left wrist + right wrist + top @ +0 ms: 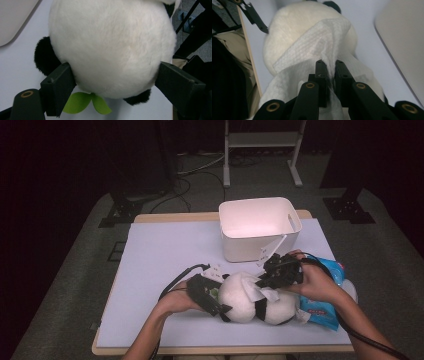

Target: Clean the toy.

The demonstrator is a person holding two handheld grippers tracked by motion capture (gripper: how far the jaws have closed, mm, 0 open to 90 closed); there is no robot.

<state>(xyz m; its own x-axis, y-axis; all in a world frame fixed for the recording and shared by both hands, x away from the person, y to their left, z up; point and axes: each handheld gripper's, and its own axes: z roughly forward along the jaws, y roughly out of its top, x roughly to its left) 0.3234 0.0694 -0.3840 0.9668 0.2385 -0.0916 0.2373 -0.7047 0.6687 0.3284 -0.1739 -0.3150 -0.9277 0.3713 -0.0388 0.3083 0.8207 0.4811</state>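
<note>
- We count one plush panda [250, 297], white with black limbs, lying on the table [160, 265].
- We count one white wet wipe [255, 290], draped on the panda.
- We see one white bin [257, 227].
- We see one blue wipes pack [325, 292].
- We count two hand-held grippers: the left hand-held gripper [212, 300] and the right hand-held gripper [267, 275].
- We see one green leaf pair [86, 102] on the panda.

The panda toy [110, 47] between the left gripper's [112, 82] matt black plastic jaws is soft, fuzzy plush. The wipe [317, 47] pinched in the right gripper [329, 72] is thin, textured cloth-like paper.
</note>
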